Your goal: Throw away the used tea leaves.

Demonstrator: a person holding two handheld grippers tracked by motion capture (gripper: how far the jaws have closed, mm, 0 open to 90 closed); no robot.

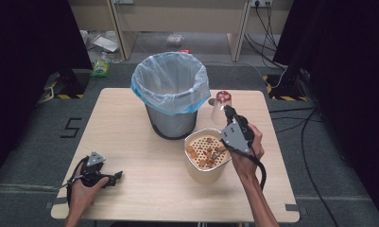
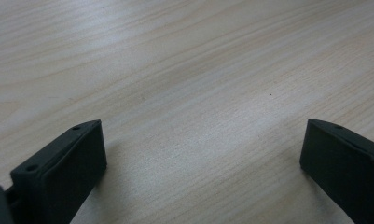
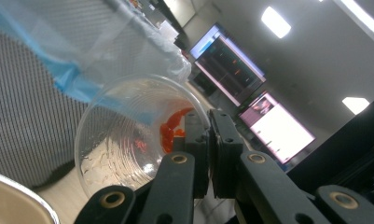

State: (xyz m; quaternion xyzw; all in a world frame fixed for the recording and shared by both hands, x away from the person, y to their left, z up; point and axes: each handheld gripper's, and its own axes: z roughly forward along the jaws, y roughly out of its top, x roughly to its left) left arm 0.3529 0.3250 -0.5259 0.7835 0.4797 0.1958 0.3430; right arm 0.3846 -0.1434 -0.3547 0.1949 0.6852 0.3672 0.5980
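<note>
- My right gripper [image 3: 208, 140] has its jaws pinched together on the rim of a clear plastic cup [image 3: 128, 144], tipped over above the table.
- Red smears sit inside the cup, possibly sauce; the view is too blurred to say.
- My left gripper [image 2: 198, 163] rests low on the wooden table [image 2: 184, 70], jaws wide apart, holding nothing.
- Just beside the cup: a strainer bowl [image 1: 207, 152] and the lined bin [image 1: 170, 94].

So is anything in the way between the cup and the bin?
Nothing visible. The right gripper holds the clear cup by its wall, tipped on its side, right beside the bin on its right. Only open air lies between them. The bin's lined rim stands about level with the cup, which may need lifting.
</note>
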